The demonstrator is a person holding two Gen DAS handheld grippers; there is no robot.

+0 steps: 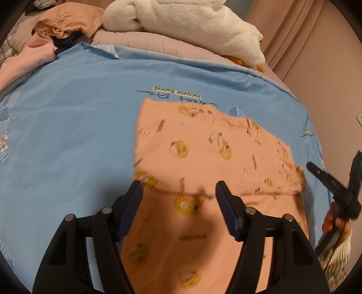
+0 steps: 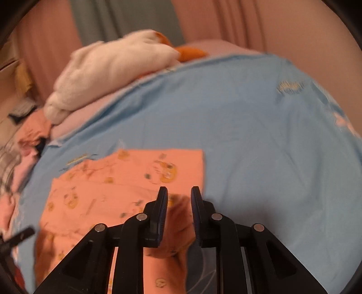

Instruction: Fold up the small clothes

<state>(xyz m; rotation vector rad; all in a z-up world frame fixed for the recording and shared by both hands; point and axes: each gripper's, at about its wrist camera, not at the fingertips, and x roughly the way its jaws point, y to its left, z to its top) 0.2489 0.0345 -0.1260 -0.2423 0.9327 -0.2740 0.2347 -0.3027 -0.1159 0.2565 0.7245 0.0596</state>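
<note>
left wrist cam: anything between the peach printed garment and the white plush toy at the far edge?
Only bare blue printed sheet, then a pale pink quilt under the white plush toy; nothing loose beyond the peach printed garment. Left wrist view.

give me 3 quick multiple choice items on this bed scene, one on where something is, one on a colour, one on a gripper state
1. Where is the white plush toy?
A. at the far edge of the bed, beyond the blue sheet
B. on the peach garment
C. between the left gripper's jaws

2. What colour is the garment with yellow cartoon prints?
A. green
B. peach
C. black

3. How does the left gripper stand?
A. clamped on the plush toy
B. out of view
C. jaws apart over the garment

Answers:
1 A, it lies behind the sheet's far hem.
2 B, peach cloth shows in both views.
3 C, a wide gap separates its fingers.
</note>
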